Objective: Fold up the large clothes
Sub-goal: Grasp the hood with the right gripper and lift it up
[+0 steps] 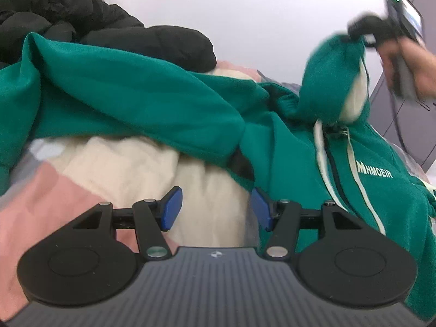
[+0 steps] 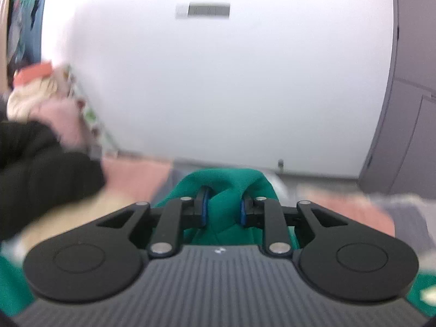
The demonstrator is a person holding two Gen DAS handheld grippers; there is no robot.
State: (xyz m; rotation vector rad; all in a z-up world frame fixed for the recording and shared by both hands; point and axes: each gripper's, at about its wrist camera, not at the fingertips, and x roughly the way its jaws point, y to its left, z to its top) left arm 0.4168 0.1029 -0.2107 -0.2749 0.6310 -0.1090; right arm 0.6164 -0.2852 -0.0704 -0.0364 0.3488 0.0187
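A green zip-up hoodie [image 1: 294, 163] was spread across a bed covered by a patchwork bedspread [image 1: 54, 190] of pink, cream and grey. White lettering on the hoodie's chest was read as "MHMOEIR" [image 1: 375, 171], with a bold M at its start; no other writing could be made out. The left tool [image 1: 215, 209] was held low over the cream patch of the bedspread, its blue pads [image 1: 171, 208] set apart with nothing between them, just beside the hoodie's body. The right tool [image 2: 223, 207] was seen closed on a bunch of green fabric, which in the left wrist view was identified as the hood [image 1: 335, 81], lifted clear of the bed with its cream lining showing. A black padded jacket [image 1: 81, 19] was heaped at the far side of the bed, behind a raised green sleeve [image 1: 122, 92]. A white wall [image 2: 218, 81] and grey cabinet doors [image 2: 408, 109] were visible beyond.
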